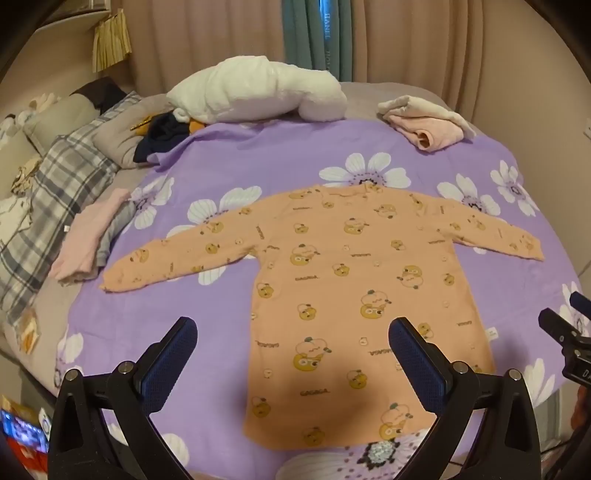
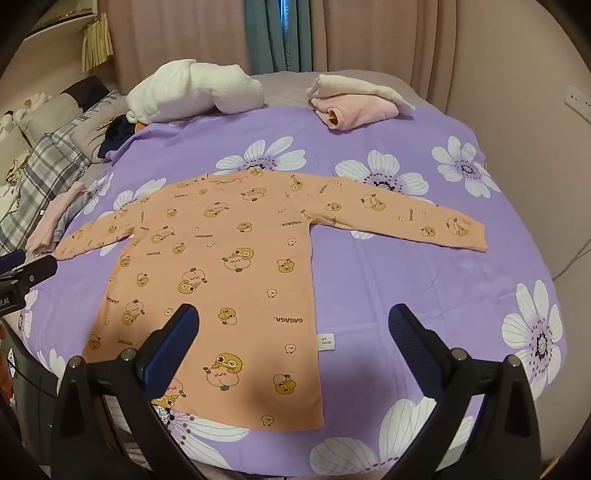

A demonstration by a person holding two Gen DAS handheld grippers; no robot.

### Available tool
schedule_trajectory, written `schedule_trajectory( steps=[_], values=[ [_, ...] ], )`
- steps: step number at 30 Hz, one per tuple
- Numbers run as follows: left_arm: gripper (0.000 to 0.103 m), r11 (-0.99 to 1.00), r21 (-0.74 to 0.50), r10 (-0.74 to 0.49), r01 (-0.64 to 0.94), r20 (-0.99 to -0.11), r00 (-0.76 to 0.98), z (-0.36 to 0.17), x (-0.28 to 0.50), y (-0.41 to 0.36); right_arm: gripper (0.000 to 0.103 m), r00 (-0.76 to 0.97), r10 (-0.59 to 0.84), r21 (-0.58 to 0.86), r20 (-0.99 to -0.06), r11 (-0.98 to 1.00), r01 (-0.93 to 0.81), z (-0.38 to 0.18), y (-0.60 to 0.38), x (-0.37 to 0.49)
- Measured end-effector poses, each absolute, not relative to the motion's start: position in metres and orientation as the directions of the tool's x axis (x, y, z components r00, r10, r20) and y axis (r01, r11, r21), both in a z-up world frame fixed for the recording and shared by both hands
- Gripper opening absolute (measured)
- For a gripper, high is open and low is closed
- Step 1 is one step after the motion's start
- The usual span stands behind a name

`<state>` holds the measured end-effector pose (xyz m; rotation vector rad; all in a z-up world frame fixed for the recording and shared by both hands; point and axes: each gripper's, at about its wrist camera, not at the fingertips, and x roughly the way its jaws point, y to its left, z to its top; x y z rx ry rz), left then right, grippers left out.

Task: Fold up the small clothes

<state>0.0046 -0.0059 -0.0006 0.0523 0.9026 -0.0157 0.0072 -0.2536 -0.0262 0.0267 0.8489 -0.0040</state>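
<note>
An orange long-sleeved child's shirt point(image 1: 343, 280) point(image 2: 221, 266) printed with cartoon figures lies flat on a purple flowered sheet point(image 1: 229, 162) point(image 2: 406, 280), both sleeves spread out, neck far, hem near. My left gripper point(image 1: 291, 332) hovers open above the lower left part of the shirt, nothing between its blue pads. My right gripper point(image 2: 293, 317) stands open above the shirt's lower right edge, also empty. Each gripper shows at the edge of the other's view, the right gripper point(image 1: 569, 332) at right and the left gripper point(image 2: 26, 269) at left.
A white bundled towel point(image 1: 258, 96) point(image 2: 195, 92) and a folded pink and cream pile point(image 1: 424, 118) point(image 2: 354, 99) lie at the far edge. A pink folded garment point(image 1: 88, 236) point(image 2: 55, 218) lies left, beside a plaid blanket point(image 1: 55, 192). Curtains point(image 2: 280, 33) hang behind.
</note>
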Motion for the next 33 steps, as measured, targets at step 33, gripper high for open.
schedule_trajectory(
  steps=[33],
  values=[
    [0.102, 0.998, 0.038, 0.001, 0.046, -0.782, 0.623, -0.004, 0.0, -0.006, 0.103, 0.663, 0.019, 0.03, -0.748, 1.0, 0.006, -0.022, -0.25, 0.009]
  ],
)
